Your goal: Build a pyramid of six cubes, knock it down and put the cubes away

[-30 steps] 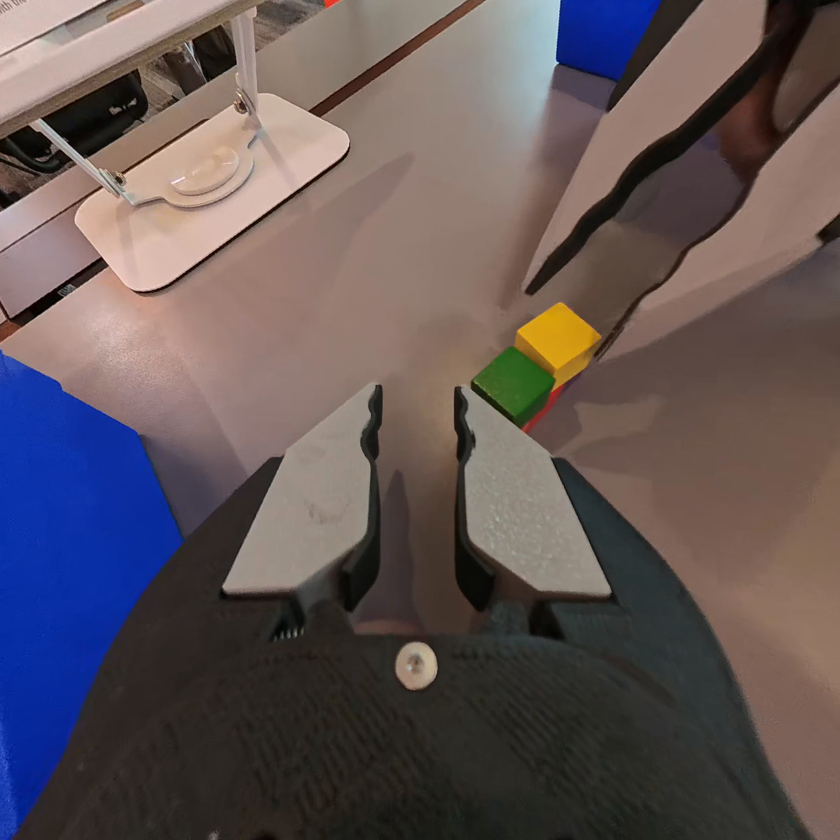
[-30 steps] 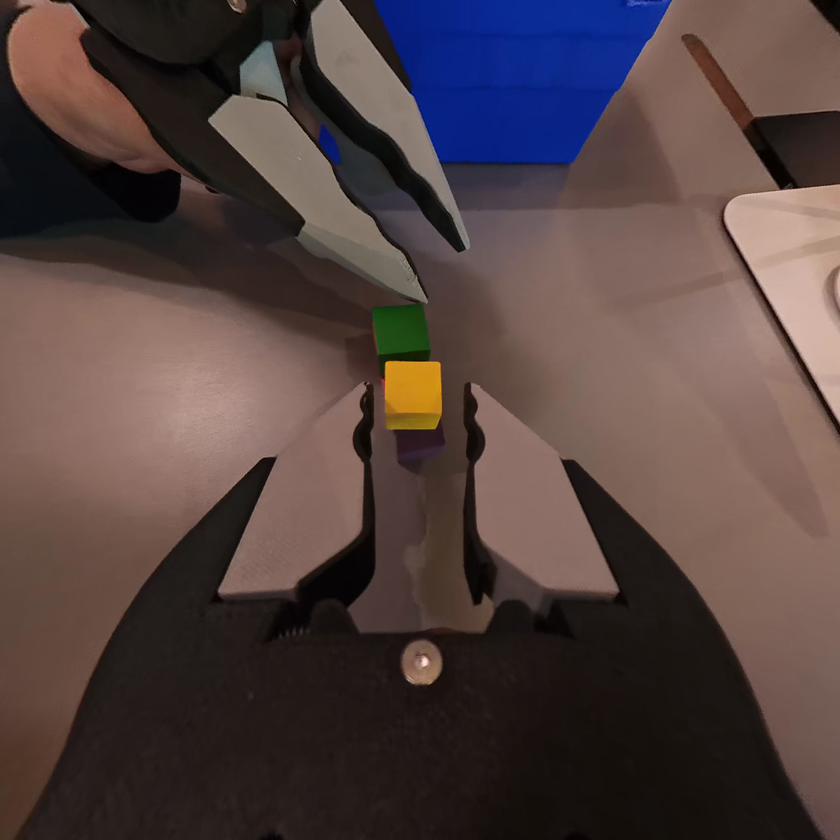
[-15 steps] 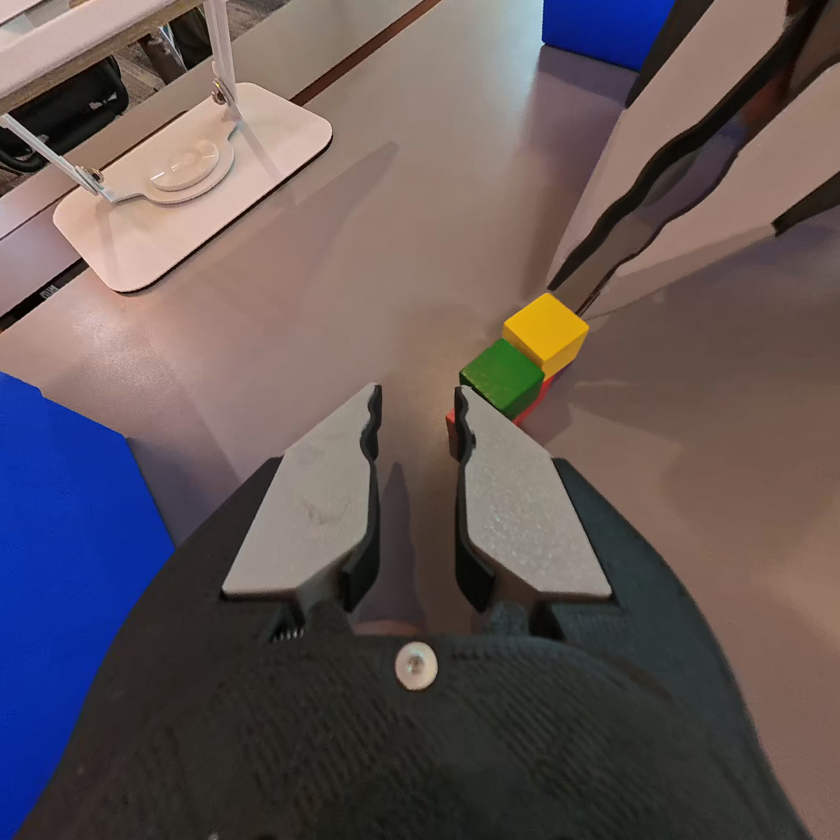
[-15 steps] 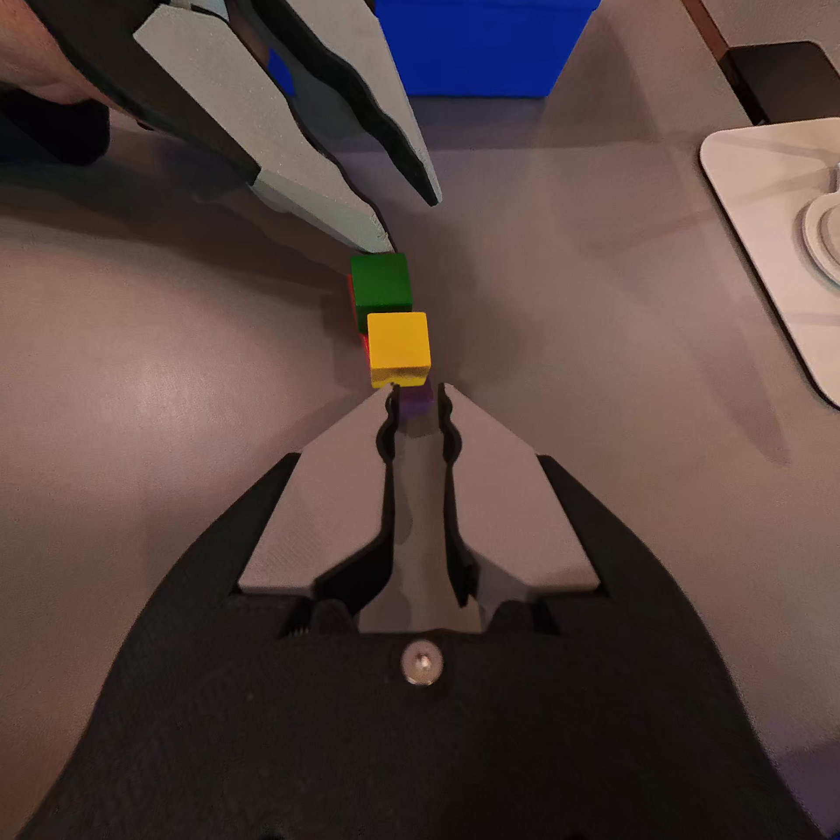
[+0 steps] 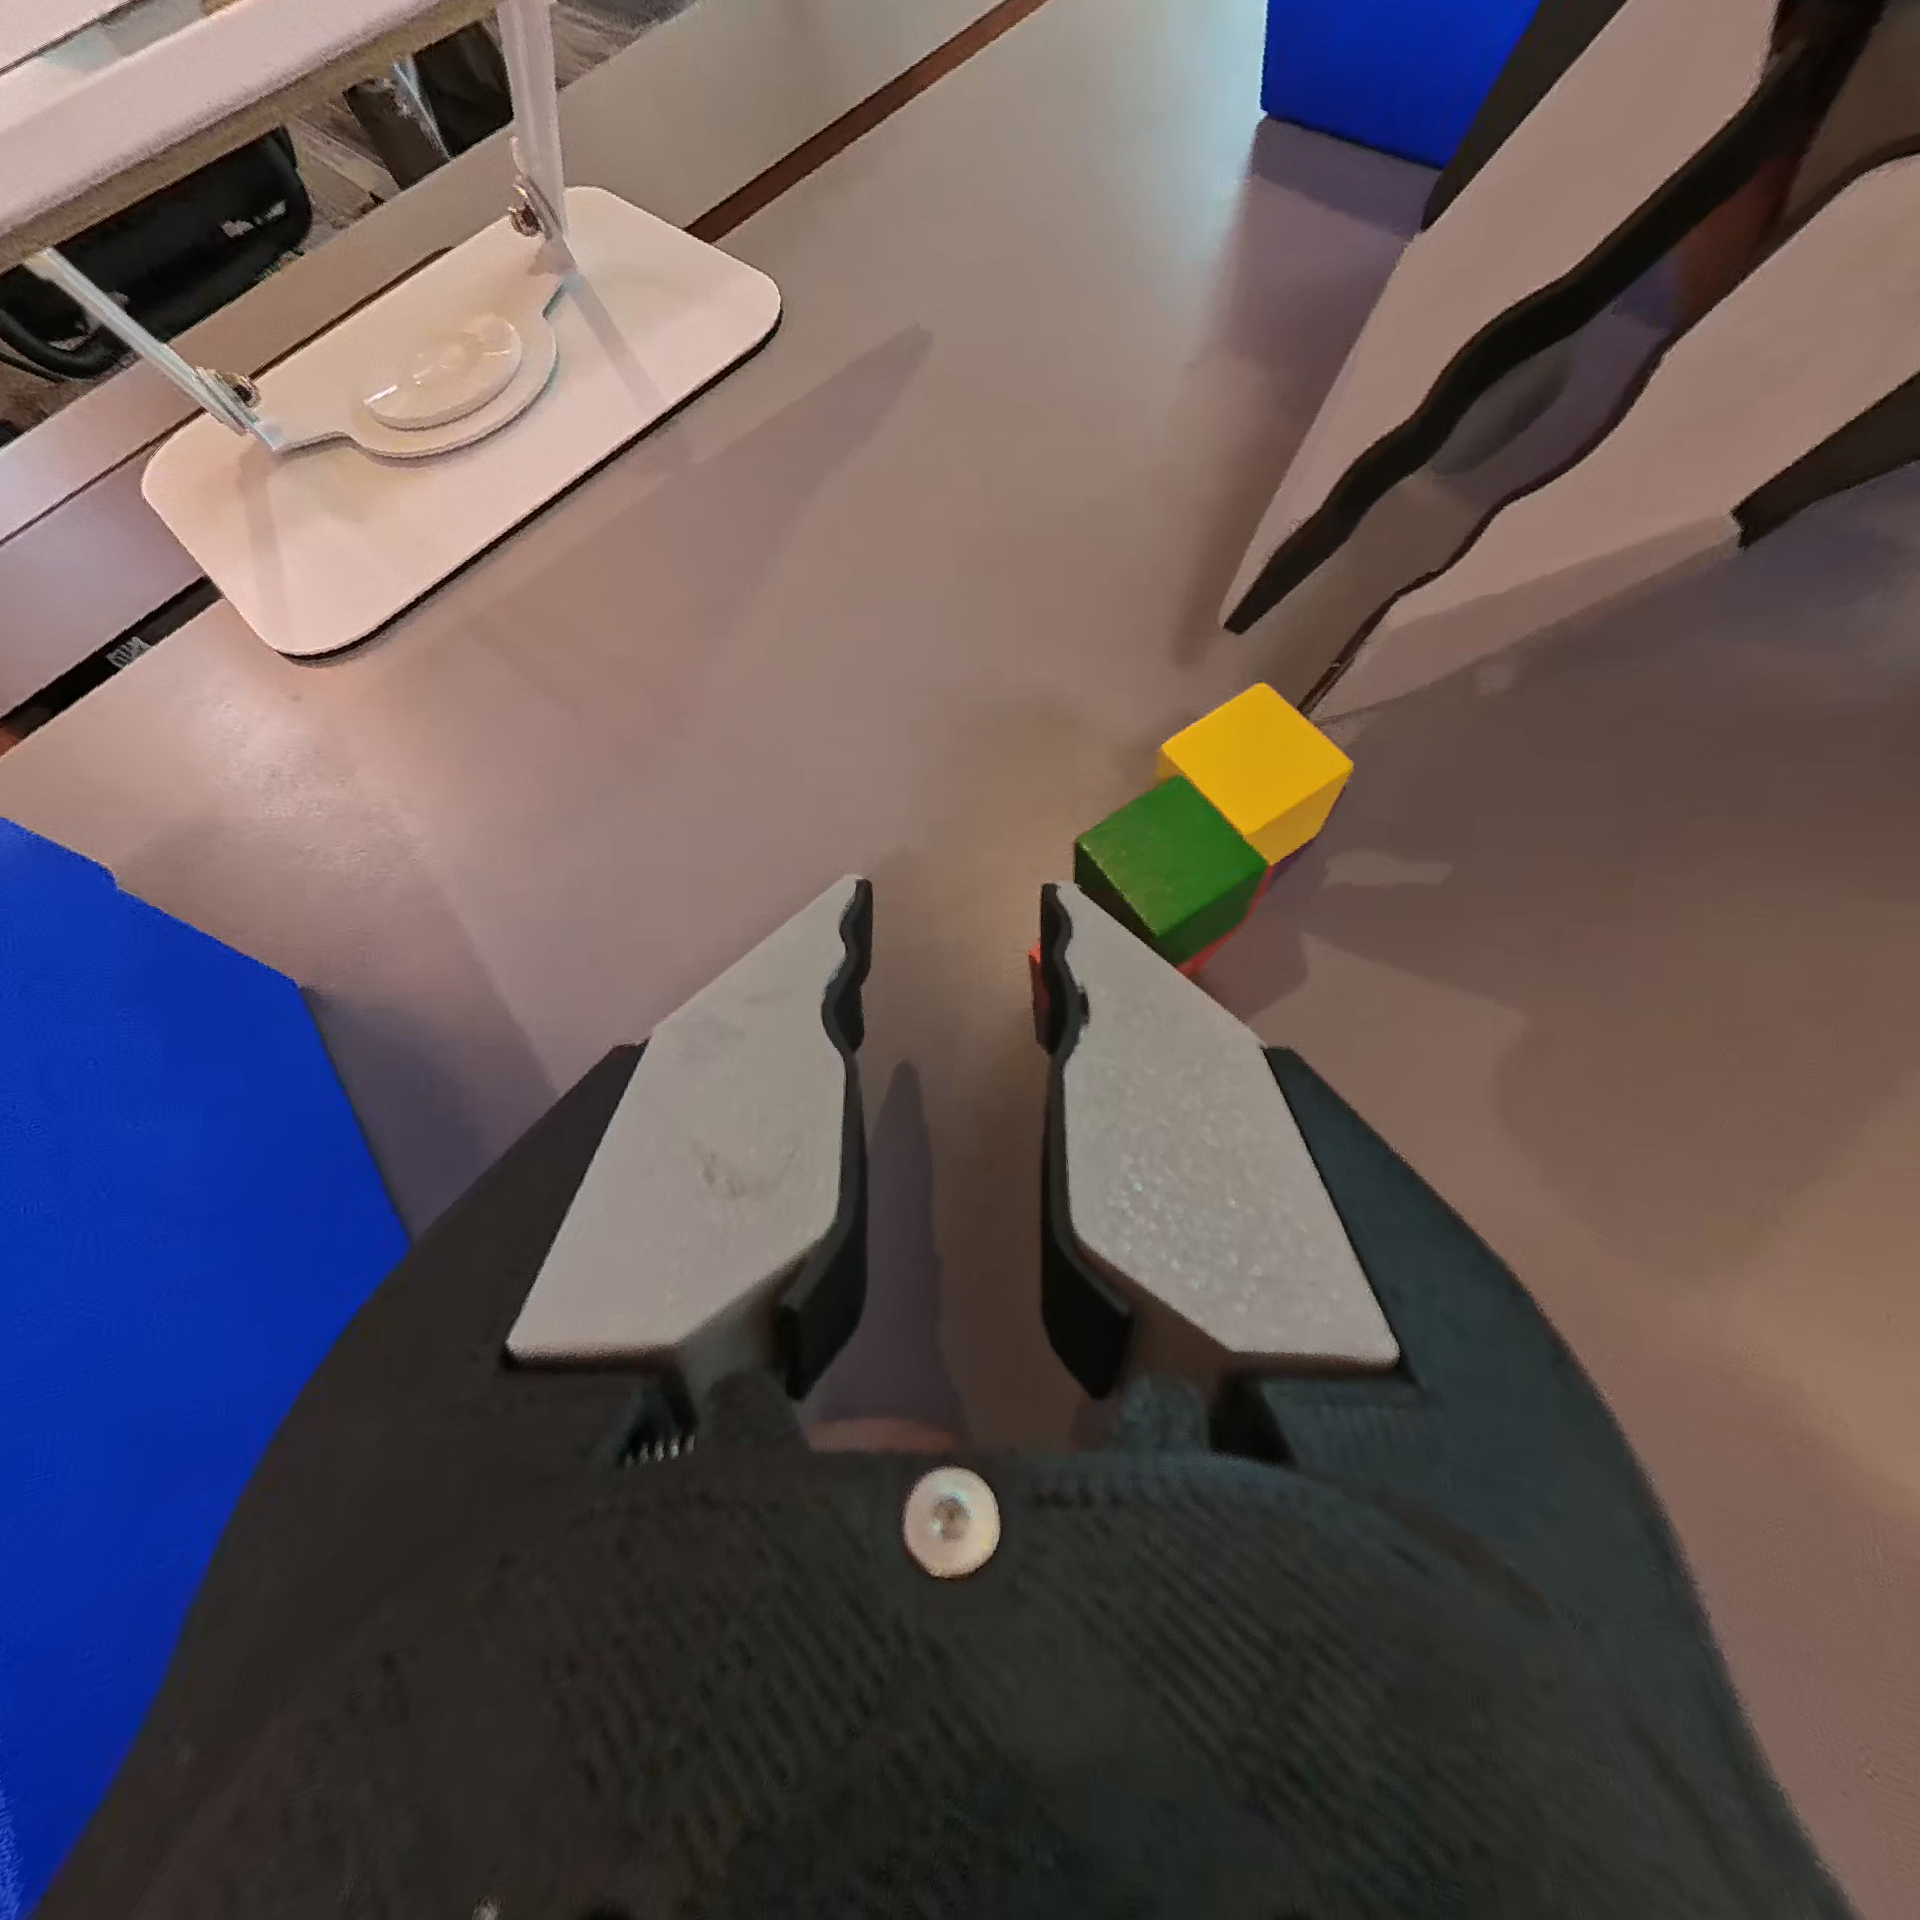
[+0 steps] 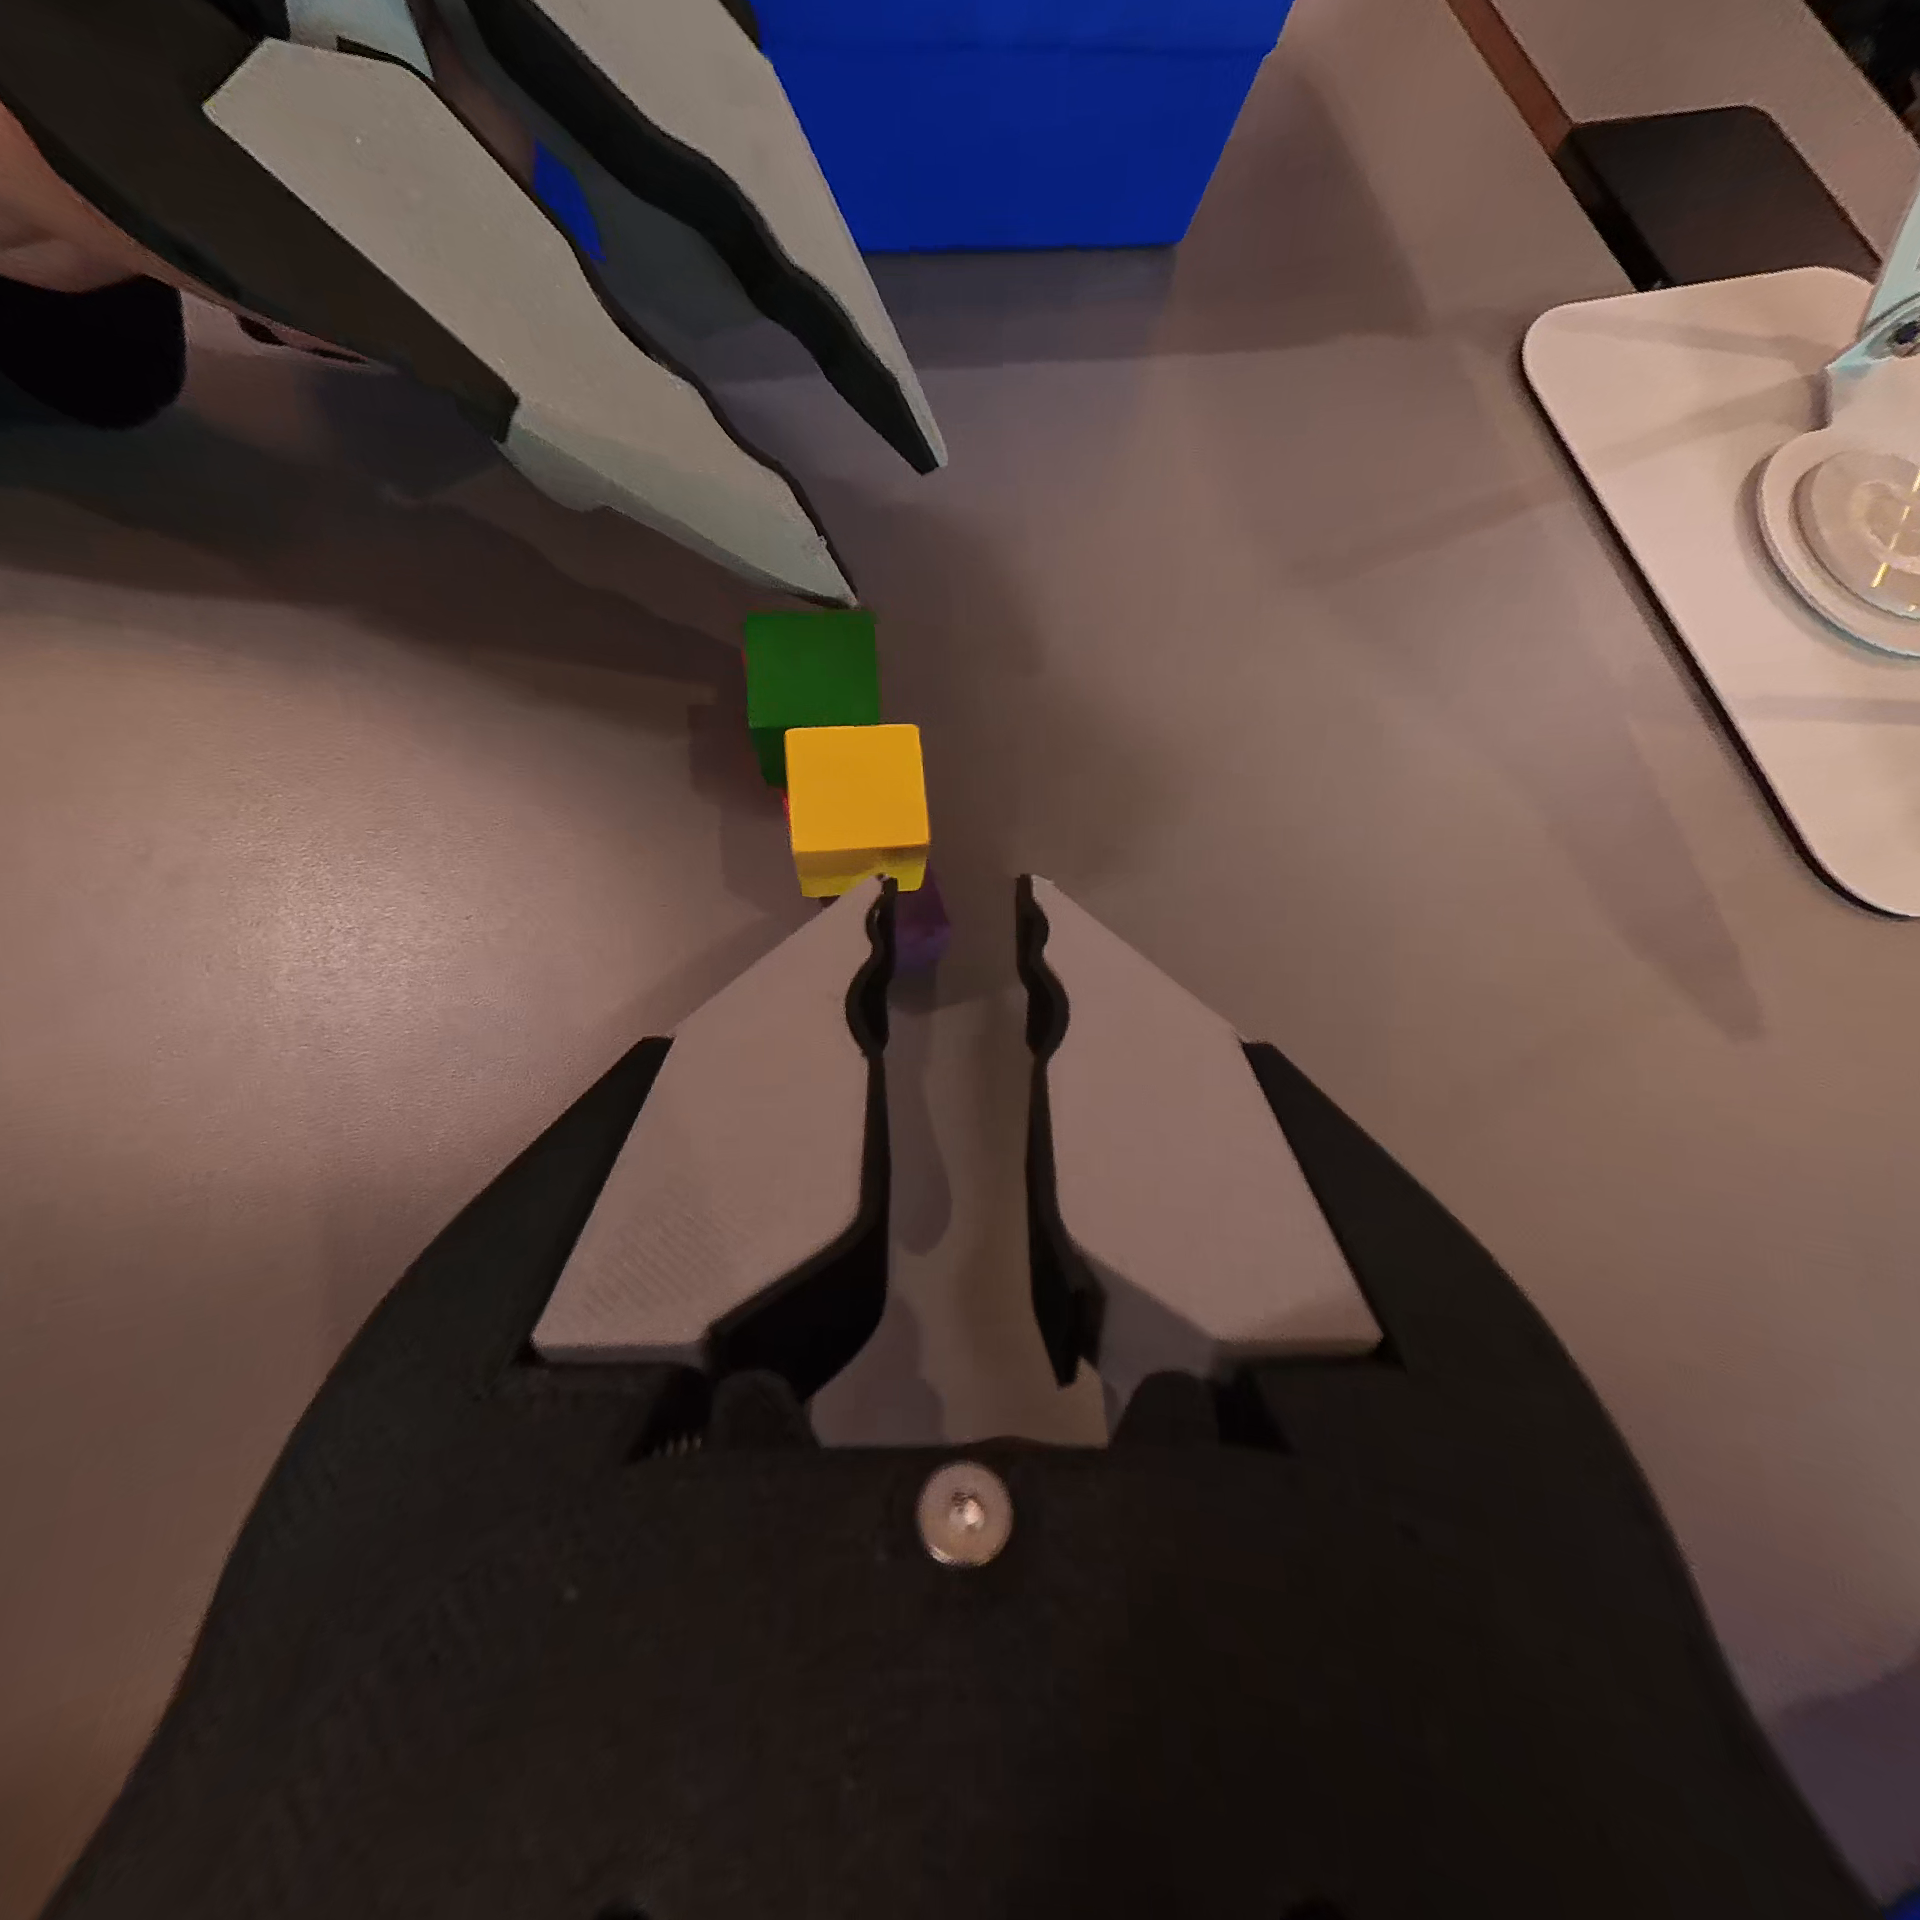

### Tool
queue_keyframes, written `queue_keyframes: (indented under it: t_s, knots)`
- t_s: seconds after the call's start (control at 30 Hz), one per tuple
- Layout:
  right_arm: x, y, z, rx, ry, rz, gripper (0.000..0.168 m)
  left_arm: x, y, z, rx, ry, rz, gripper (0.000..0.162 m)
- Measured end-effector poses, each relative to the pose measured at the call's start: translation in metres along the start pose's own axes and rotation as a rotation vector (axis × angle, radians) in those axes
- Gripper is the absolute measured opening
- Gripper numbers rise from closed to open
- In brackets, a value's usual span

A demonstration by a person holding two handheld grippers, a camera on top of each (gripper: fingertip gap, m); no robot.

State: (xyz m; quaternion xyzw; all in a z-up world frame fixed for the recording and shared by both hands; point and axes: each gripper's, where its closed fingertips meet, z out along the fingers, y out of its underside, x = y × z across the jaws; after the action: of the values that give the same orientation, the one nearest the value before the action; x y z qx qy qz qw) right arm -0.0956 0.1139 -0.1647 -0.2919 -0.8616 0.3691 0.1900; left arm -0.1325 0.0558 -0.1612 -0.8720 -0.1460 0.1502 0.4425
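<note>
A green cube and a yellow cube sit side by side on a lower row of cubes. Of that row only red edges and a purple cube show. My left gripper is open and empty, its right fingertip just beside the green cube. My right gripper is open and empty, its left fingertip at the near edge of the yellow cube, above the purple cube. Each gripper shows in the other's view: the left gripper and the right gripper.
A blue bin stands at my left gripper's left side, and another blue bin stands at the far end of the grey table. A white stand base lies at the back left. A black object sits past the stand.
My right gripper backed off the yellow cube, narrowed its jaws, then widened them slightly and shifted right. My left gripper has barely moved. The cubes have stayed put.
</note>
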Motion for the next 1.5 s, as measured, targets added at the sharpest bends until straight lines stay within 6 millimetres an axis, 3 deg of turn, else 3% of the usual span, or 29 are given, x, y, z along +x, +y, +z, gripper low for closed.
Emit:
queue_keyframes:
  t_s: [0.03, 0.8, 1.13, 1.4, 1.5]
  knots:
    - [0.001, -0.001, 0.0, 0.004, 0.002, 0.006, 0.02, 0.0, -0.001, -0.001, 0.006, 0.003, -0.004, 0.03]
    - [0.006, 0.002, 0.007, -0.014, 0.045, 0.024, 0.021, 0.002, -0.003, 0.0, 0.016, -0.012, 0.005, 0.03]
    - [0.022, -0.006, -0.006, 0.057, 0.107, 0.074, 0.02, -0.004, -0.007, -0.004, 0.04, -0.033, -0.017, 0.037]
    - [0.039, -0.018, -0.022, 0.151, 0.214, 0.066, 0.02, 0.0, -0.026, -0.017, 0.131, -0.044, -0.008, 0.046]
    - [0.041, -0.025, -0.03, 0.217, 0.237, 0.061, 0.02, 0.015, -0.045, -0.04, 0.213, 0.033, -0.066, 0.054]
